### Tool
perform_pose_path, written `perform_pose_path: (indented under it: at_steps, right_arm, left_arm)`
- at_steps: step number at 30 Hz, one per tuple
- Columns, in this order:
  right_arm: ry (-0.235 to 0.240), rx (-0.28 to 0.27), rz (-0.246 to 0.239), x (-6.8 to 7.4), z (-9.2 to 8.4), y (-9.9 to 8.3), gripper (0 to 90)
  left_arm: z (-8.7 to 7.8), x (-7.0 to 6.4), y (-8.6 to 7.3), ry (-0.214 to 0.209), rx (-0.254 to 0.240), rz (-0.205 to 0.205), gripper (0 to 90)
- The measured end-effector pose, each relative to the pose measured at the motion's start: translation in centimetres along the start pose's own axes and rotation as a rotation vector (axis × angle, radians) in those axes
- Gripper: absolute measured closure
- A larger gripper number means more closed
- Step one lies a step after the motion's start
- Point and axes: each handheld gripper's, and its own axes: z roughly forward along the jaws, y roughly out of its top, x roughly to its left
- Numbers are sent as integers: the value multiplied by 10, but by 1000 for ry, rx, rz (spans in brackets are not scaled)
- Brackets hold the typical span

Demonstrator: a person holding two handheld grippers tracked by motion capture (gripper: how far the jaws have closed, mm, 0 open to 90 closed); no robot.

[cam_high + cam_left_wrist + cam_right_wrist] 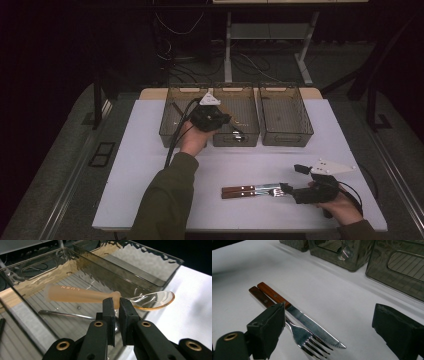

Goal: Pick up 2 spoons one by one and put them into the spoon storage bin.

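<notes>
At the bottom right of the high view, the right gripper (292, 190) rests low on the white table (150, 150), jaws wide apart, beside a wood-handled knife (297, 312) and fork (294, 331). Farther up, centre frame, the left gripper (117, 305) is clamped on a translucent amber spoon (100, 297) marked "LUSN", held level over the middle of 3 smoked bins (236, 117).

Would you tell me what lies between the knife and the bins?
Bare white table lies between the knife and the bins; the right gripper view shows it.
</notes>
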Motion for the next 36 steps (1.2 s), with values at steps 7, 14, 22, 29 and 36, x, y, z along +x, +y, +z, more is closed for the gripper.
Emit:
perform_pose_path:
  at_steps: [7, 14, 22, 29, 36]
  right_arm:
    - [5, -9, 6, 0, 0, 0, 116]
    - [11, -15, 5, 0, -1, 1, 116]
    - [15, -17, 4, 0, -1, 1, 116]
    - [15, -14, 2, -1, -1, 1, 116]
    - [15, -10, 2, -1, 0, 1, 116]
  left_arm:
    - [26, 1, 12, 32, 63, -9, 832]
    - [48, -2, 18, 42, 111, -14, 831]
    - [65, 0, 13, 75, 190, -14, 829]
    - [64, 1, 14, 92, 149, 28, 651]
    - [52, -1, 16, 57, 123, 31, 514]
